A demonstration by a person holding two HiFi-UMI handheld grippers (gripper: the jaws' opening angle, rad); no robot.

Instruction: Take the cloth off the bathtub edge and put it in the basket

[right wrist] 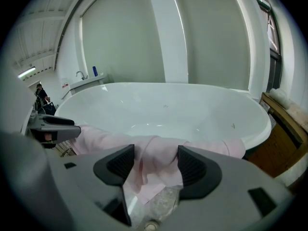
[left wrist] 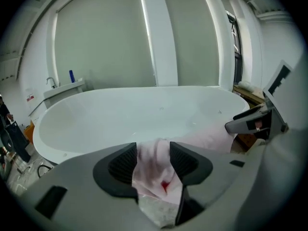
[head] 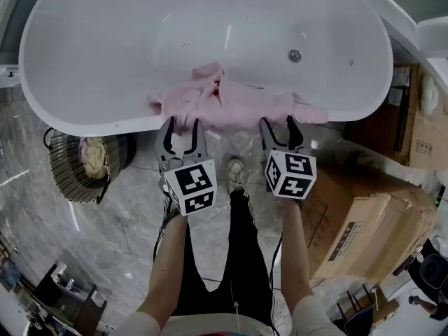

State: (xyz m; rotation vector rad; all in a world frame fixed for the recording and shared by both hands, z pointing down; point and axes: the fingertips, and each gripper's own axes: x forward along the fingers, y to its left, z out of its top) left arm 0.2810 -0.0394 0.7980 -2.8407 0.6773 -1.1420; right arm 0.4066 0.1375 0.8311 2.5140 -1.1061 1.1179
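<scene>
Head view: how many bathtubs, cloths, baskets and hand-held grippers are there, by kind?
white oval bathtub: 1
pink crumpled cloth, on the tub edge: 1
round woven basket, on the floor: 1
hand-held grippers: 2, the left hand-held gripper and the right hand-held gripper
Total: 5

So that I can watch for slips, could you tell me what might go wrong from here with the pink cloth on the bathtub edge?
The left gripper and right gripper both stand open around the cloth; closing on a thin fold could let it slip into the bathtub. The basket sits low on the floor to the left, so a trailing end might drag or miss it.
</scene>
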